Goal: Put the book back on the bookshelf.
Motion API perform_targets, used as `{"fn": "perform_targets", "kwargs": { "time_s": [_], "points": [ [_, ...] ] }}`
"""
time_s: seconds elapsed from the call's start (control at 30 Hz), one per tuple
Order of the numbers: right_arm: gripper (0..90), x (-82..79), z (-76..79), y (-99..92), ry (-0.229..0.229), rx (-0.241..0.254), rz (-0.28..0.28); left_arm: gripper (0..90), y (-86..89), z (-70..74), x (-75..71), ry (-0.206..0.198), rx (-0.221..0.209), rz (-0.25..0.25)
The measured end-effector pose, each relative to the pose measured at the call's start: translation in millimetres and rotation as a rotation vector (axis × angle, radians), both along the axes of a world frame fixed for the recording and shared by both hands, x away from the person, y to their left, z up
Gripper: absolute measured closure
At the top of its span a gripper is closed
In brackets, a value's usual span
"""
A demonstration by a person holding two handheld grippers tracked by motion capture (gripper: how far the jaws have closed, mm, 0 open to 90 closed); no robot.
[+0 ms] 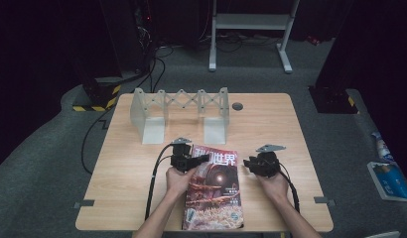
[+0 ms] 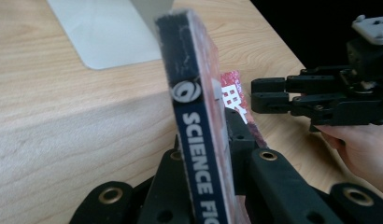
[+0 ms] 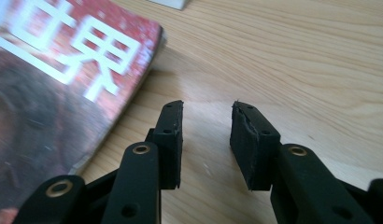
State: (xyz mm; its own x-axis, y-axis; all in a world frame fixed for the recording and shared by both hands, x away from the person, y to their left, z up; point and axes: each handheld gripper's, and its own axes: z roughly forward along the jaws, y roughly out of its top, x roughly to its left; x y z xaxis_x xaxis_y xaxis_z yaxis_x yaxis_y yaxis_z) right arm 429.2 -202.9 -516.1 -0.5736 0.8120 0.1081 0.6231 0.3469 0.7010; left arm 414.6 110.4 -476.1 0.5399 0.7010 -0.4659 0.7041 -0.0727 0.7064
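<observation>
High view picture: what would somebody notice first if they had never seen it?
Probably the red magazine near the front middle of the wooden table, because its cover is so bright. The left claw pinches its spine near the top corner, while the right claw waits open beside its other edge. Behind stands a grey folding rack.

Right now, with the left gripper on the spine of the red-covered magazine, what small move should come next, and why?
Probably bring the right gripper in to grip the red-covered magazine at its free top corner. The left gripper is shut on the spine edge and has that side raised off the light wooden table; the right one is open, empty, beside the cover. A second grip would steady the lift toward the grey metal rack.
</observation>
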Motion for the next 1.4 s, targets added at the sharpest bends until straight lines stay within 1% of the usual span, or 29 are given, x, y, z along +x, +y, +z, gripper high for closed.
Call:
{"fn": "perform_targets", "kwargs": {
  "time_s": [0.03, 0.07, 0.13, 0.23, 0.27, 0.3, 0.33, 0.37, 0.4, 0.43, 0.47, 0.5, 0.57, 0.6, 0.63, 0.67, 0.77, 0.83, 1.0, 1.1, 1.13, 1.27, 1.4],
  "points": [
    [62.4, -0.9, -0.6, -2.6, 0.0, -0.002, -0.008, 83.9, -1.1, 2.5, -0.8, -0.01, 0.005, -0.005],
    [61.2, -2.0, -1.5, -5.9, -0.01, 0.001, -0.017, 84.0, -1.8, 3.5, -1.3, -0.011, -0.001, -0.003],
    [59.1, -3.9, -2.3, -10.2, -0.018, 0.0, -0.037, 84.0, -2.4, 5.4, -1.4, -0.014, 0.008, -0.008],
    [55.5, -6.8, -4.0, -15.8, -0.05, -0.016, -0.059, 84.0, -2.1, 9.8, 0.3, -0.021, 0.019, -0.013],
    [55.5, -6.8, -4.0, -15.8, -0.05, -0.016, -0.059, 84.0, -2.1, 9.8, 0.3, -0.021, 0.019, -0.013],
    [54.3, -7.8, -4.2, -17.0, -0.058, -0.027, -0.065, 84.0, -2.2, 11.7, 0.2, -0.023, 0.018, -0.011],
    [52.0, -9.5, -5.6, -18.8, -0.085, -0.05, -0.075, 84.0, -1.6, 14.0, -0.1, -0.033, 0.023, -0.017],
    [51.1, -10.7, -6.5, -19.2, -0.095, -0.058, -0.082, 84.0, -1.4, 15.3, -0.6, -0.037, 0.02, -0.015],
    [51.1, -10.7, -6.5, -19.2, -0.095, -0.058, -0.082, 84.1, -1.4, 15.3, -0.6, -0.037, 0.02, -0.015],
    [48.7, -12.5, -8.1, -19.1, -0.116, -0.071, -0.085, 84.1, -0.2, 17.0, -1.0, -0.046, 0.023, -0.019],
    [48.7, -12.5, -8.1, -19.1, -0.116, -0.071, -0.085, 84.1, -0.2, 17.0, -1.0, -0.046, 0.023, -0.019],
    [47.9, -12.8, -8.7, -19.3, -0.127, -0.078, -0.084, 84.1, 0.4, 17.8, -1.4, -0.05, 0.02, -0.015],
    [45.8, -13.4, -9.8, -20.1, -0.129, -0.067, -0.092, 84.1, 2.3, 18.8, -1.4, -0.05, 0.014, -0.011],
    [44.9, -13.6, -10.9, -20.9, -0.139, -0.063, -0.093, 84.1, 3.6, 19.0, -0.9, -0.048, 0.013, -0.01],
    [43.6, -15.3, -13.7, -22.4, -0.159, -0.049, -0.098, 84.1, 4.9, 19.4, -0.3, -0.045, 0.006, -0.004],
    [43.3, -15.7, -14.4, -22.8, -0.165, -0.045, -0.1, 84.1, 7.0, 20.5, 0.2, -0.047, 0.002, -0.001],
    [41.9, -16.1, -15.1, -23.4, -0.167, -0.04, -0.103, 84.1, 10.1, 21.7, 0.7, -0.047, 0.001, 0.005],
    [40.1, -16.0, -16.8, -24.0, -0.178, -0.03, -0.105, 84.1, 14.4, 23.1, 0.5, -0.05, 0.003, 0.018],
    [38.6, -16.1, -18.3, -23.8, -0.189, -0.024, -0.11, 84.1, 18.9, 26.3, -0.1, -0.055, -0.002, 0.029],
    [37.1, -16.1, -19.1, -23.2, -0.194, -0.023, -0.111, 84.0, 20.8, 30.9, -0.3, -0.072, 0.001, 0.03],
    [36.8, -16.1, -19.4, -23.0, -0.196, -0.022, -0.111, 84.1, 22.9, 35.1, -0.9, -0.081, -0.008, 0.039],
    [36.8, -16.2, -19.8, -22.7, -0.2, -0.02, -0.11, 84.1, 24.1, 39.9, -1.0, -0.094, -0.003, 0.04],
    [36.8, -16.2, -20.0, -22.4, -0.202, -0.02, -0.112, 84.1, 24.7, 41.4, -0.8, -0.094, 0.002, 0.043]
  ]
}}
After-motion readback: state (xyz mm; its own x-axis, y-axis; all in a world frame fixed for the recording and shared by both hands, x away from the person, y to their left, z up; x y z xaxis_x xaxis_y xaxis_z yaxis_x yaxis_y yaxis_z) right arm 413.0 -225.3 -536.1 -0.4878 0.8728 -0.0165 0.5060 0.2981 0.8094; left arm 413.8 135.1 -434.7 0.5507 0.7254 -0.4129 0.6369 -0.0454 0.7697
